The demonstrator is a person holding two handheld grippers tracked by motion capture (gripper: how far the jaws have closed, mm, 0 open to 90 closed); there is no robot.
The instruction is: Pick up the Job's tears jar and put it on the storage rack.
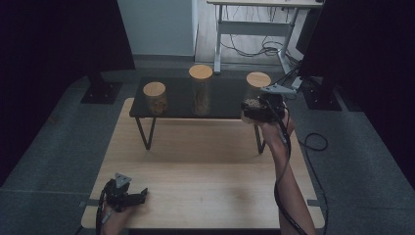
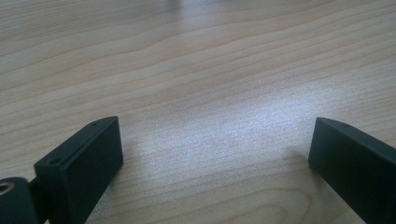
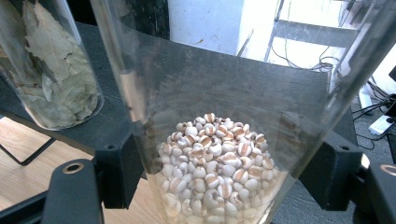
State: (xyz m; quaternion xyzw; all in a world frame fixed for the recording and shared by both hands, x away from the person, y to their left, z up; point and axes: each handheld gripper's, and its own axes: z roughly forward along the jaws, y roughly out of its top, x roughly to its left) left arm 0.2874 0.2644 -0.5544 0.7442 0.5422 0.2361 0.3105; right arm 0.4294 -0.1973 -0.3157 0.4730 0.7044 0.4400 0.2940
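Observation:
A clear glass jar (image 1: 257, 88) with a round wooden lid and pale grains in its bottom is at the right end of the low black shelf (image 1: 225, 98). My right gripper (image 1: 256, 110) is shut on its lower part. In the right gripper view the jar of grains (image 3: 219, 154) sits between both black pads (image 3: 119, 170), which press on the glass. Whether it rests on the shelf I cannot tell. My left gripper (image 1: 142, 196) lies open on the wooden table (image 1: 205, 166) at the near left. Its jaws stand wide apart over bare wood (image 2: 210, 70), with nothing inside the left gripper (image 2: 215, 154).
Two more lidded jars stand on the shelf: a short one (image 1: 154, 98) at the left and a tall one (image 1: 200, 90) in the middle. A jar of dried leaves (image 3: 51, 70) stands close to the held jar. Behind are a desk frame (image 1: 254, 27) and floor cables.

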